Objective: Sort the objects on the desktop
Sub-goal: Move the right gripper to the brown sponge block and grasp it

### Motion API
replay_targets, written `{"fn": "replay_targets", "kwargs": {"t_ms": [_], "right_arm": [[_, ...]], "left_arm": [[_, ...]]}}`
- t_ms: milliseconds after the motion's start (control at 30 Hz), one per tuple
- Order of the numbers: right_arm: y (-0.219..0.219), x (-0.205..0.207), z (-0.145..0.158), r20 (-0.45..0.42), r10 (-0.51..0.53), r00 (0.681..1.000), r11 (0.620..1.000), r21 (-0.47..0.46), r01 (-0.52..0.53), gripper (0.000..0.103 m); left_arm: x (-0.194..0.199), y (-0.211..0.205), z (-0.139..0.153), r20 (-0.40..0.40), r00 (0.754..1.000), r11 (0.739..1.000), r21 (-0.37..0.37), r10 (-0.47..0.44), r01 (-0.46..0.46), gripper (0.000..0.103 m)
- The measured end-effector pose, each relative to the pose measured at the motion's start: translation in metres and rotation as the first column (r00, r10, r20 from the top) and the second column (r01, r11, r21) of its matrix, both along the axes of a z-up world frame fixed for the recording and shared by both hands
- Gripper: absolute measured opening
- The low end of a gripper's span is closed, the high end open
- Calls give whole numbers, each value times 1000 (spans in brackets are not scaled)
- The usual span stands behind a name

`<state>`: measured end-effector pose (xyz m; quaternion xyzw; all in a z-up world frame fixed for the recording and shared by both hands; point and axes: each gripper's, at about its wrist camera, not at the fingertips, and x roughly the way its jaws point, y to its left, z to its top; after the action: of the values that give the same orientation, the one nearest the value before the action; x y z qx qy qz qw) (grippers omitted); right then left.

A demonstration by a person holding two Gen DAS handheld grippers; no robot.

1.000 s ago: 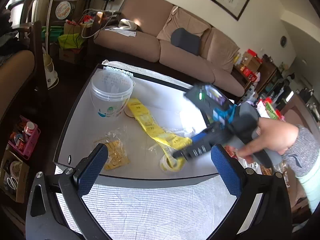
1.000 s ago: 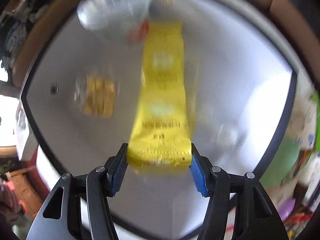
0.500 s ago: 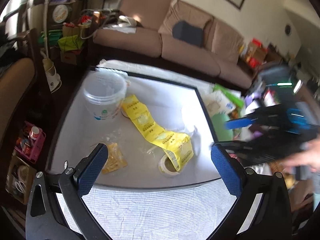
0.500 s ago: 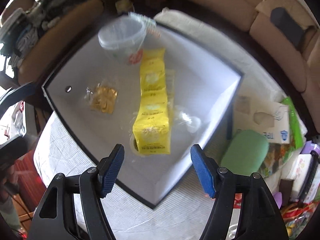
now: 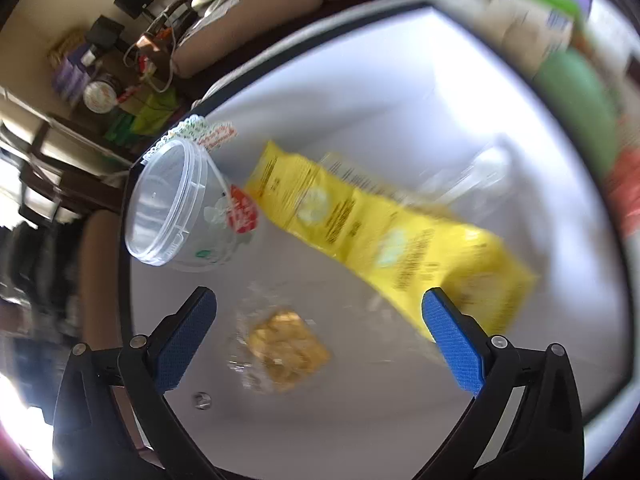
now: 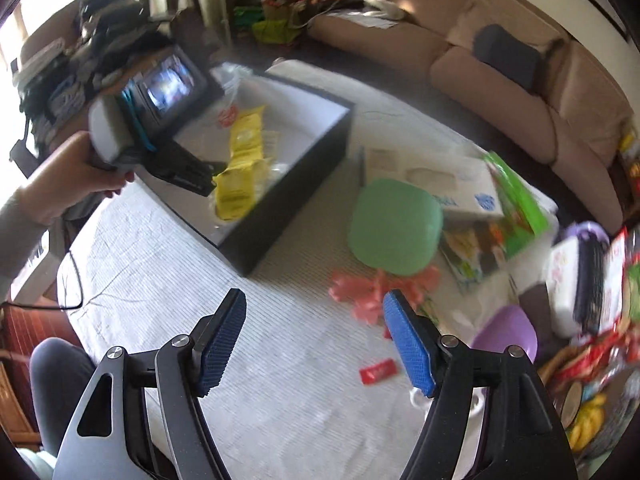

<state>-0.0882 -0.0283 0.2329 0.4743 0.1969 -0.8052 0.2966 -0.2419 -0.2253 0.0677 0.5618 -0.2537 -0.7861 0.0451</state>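
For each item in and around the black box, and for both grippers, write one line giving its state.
clear tub: lidless, empty, in the box
yellow sachet strip: lying loose in the box
small snack packet: sealed, flat
black box: open-topped
left gripper: open, empty
right gripper: jaws just opening, empty

A table covered with a white, finely striped cloth (image 6: pixel 280 320) is seen, on which a shallow black-walled box with a white floor (image 6: pixel 304 160) is set. Just beside the box, a rounded green plastic lid (image 6: pixel 394 226), a flat white cardboard carton (image 6: pixel 452 184) and a pink ribbon bow (image 6: pixel 368 288) are laid on the cloth. A small red wrapper (image 6: pixel 378 371) and a purple plastic bowl (image 6: pixel 506 332) are placed nearer the right edge.
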Motion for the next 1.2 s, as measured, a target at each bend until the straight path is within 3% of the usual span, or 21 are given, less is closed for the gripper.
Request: {"fn": "replay_targets", "kwargs": {"t_ms": [100, 200, 267, 300, 333, 367, 433, 533, 700, 833, 967, 1100, 1200], "right_arm": [[34, -1, 4, -17, -50, 999, 998, -31, 50, 75], [74, -5, 6, -23, -126, 992, 988, -90, 124, 76], [106, -7, 4, -7, -191, 982, 971, -151, 187, 80], [121, -8, 2, 9, -220, 975, 958, -188, 218, 80], [138, -9, -2, 32, -253, 967, 940, -230, 253, 80], [152, -10, -7, 55, -279, 959, 923, -261, 283, 80], [175, -12, -18, 86, -323, 943, 894, -300, 333, 80], [197, -8, -36, 105, -374, 922, 867, -314, 387, 80], [215, 3, -61, 121, -411, 904, 845, -322, 427, 80], [229, 10, -79, 132, -438, 889, 829, -324, 456, 80], [247, 11, -94, 95, -497, 863, 798, -340, 497, 80], [268, 2, -108, 134, -518, 845, 757, -388, 526, 80], [272, -5, -110, 116, -518, 848, 763, -385, 519, 80]], "left_arm": [[-1, -4, -2, -3, 1000, 999, 30, 27, -27, 103], [16, -12, 29, -84, 995, 979, 197, 61, -43, 103], [35, -19, 57, -156, 983, 933, 358, 98, -36, 103], [47, -22, 70, -184, 976, 896, 444, 118, -24, 103], [63, -24, 84, -217, 966, 839, 544, 140, 1, 103], [74, -23, 93, -240, 959, 800, 599, 150, 25, 103], [101, -12, 107, -288, 947, 733, 674, 142, 95, 103], [129, 15, 116, -315, 944, 683, 712, 102, 164, 103], [169, 65, 119, -359, 933, 663, 704, 25, 253, 103], [185, 117, 99, -347, 937, 660, 694, -44, 288, 103], [183, 153, 72, -291, 952, 630, 722, -99, 286, 103], [178, 170, 48, -289, 949, 622, 723, -123, 301, 103], [171, 179, 36, -276, 949, 625, 717, -154, 310, 103]]}}
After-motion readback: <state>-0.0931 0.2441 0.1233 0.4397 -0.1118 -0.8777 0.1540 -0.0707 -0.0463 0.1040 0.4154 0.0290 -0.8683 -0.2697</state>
